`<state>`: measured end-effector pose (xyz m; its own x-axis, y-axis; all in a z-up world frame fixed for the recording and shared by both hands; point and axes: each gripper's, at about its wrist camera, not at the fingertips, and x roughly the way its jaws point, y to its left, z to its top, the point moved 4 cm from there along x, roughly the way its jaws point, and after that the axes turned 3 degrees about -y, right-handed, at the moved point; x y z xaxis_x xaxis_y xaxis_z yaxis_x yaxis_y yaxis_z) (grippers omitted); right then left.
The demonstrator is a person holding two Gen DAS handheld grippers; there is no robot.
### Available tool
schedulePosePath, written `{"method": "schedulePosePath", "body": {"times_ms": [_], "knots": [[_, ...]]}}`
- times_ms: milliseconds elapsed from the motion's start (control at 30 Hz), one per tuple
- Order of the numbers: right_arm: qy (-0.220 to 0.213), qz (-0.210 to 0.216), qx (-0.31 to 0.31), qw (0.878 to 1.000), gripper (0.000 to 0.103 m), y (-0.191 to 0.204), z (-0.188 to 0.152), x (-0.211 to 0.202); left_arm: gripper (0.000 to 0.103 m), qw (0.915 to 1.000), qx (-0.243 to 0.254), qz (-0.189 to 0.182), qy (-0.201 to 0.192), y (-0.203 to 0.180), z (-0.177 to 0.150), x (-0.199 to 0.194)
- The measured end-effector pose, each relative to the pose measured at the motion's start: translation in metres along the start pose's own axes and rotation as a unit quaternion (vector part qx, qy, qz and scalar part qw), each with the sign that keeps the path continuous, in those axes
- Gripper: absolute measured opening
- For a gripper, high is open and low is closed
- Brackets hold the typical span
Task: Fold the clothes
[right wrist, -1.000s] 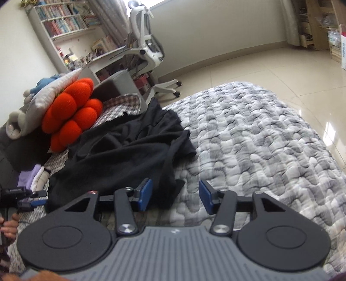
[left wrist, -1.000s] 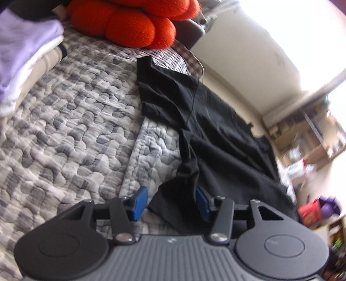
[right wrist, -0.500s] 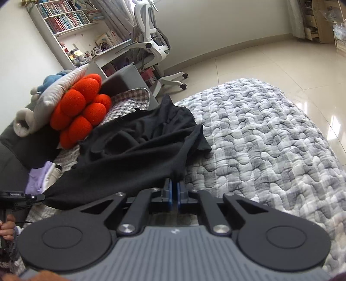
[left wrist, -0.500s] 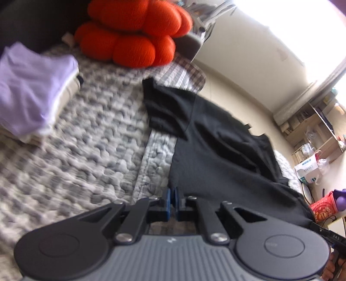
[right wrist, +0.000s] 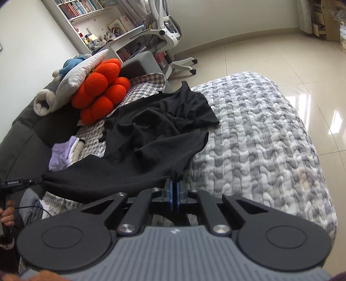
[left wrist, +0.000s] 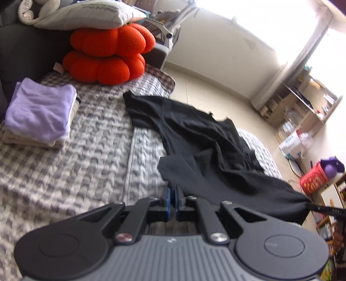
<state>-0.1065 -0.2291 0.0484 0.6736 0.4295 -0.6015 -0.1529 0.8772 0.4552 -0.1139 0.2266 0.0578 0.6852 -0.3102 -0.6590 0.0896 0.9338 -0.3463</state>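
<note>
A black garment [left wrist: 207, 147] lies crumpled on the grey quilted bed; it also shows in the right wrist view [right wrist: 155, 134]. My left gripper [left wrist: 172, 195] is shut on one bottom corner of the garment. My right gripper [right wrist: 174, 187] is shut on the other bottom corner. The near hem is lifted off the bed and stretched between the two grippers. The far part with the sleeves still rests wrinkled on the bed. The right gripper shows at the right edge of the left wrist view [left wrist: 311, 205], the left gripper at the left edge of the right wrist view [right wrist: 36, 179].
A stack of folded clothes with a lilac top [left wrist: 41, 112] sits on the bed at the left. Orange cushions [left wrist: 108, 54] and a white pillow [left wrist: 86, 15] lie by the dark headboard. An office chair [right wrist: 166, 28] and tiled floor [right wrist: 270, 49] lie beyond the bed [right wrist: 259, 134].
Both grippers closed from open onto the garment's bottom corners, then lifted and pulled back toward me, raising the hem and stretching it taut.
</note>
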Motion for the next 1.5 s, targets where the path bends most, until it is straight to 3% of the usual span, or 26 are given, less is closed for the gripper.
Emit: {"method": "schedulePosePath", "body": {"times_ms": [300, 467, 500, 600, 667, 733, 1500], "knots": [[0.033, -0.003, -0.012, 0.999, 0.005, 0.011, -0.025, -0.006, 0.004, 0.9982, 0.017, 0.01, 0.056, 0.009, -0.036, -0.005], [0.055, -0.016, -0.019, 0.998, 0.008, 0.008, -0.033, 0.003, 0.005, 0.9965, 0.043, 0.033, 0.063, 0.012, -0.042, 0.0], [0.056, -0.018, -0.021, 0.998, 0.01, 0.007, -0.034, 0.004, 0.011, 0.9962, 0.049, 0.039, 0.061, 0.013, -0.041, 0.0], [0.055, -0.028, -0.014, 0.998, 0.02, 0.0, -0.031, 0.006, 0.044, 0.9963, 0.049, 0.049, 0.052, 0.017, -0.034, 0.001], [0.05, -0.036, -0.009, 0.998, 0.042, -0.005, -0.028, 0.009, 0.045, 0.9963, 0.048, 0.055, 0.046, 0.019, -0.028, 0.004], [0.041, -0.044, -0.01, 0.998, 0.048, -0.008, -0.024, 0.012, 0.053, 0.9962, 0.047, 0.06, 0.042, 0.02, -0.022, 0.01], [0.05, -0.078, 0.031, 0.995, 0.048, -0.049, 0.027, 0.094, 0.054, 0.9919, 0.022, 0.118, 0.042, 0.044, 0.053, 0.13]]}}
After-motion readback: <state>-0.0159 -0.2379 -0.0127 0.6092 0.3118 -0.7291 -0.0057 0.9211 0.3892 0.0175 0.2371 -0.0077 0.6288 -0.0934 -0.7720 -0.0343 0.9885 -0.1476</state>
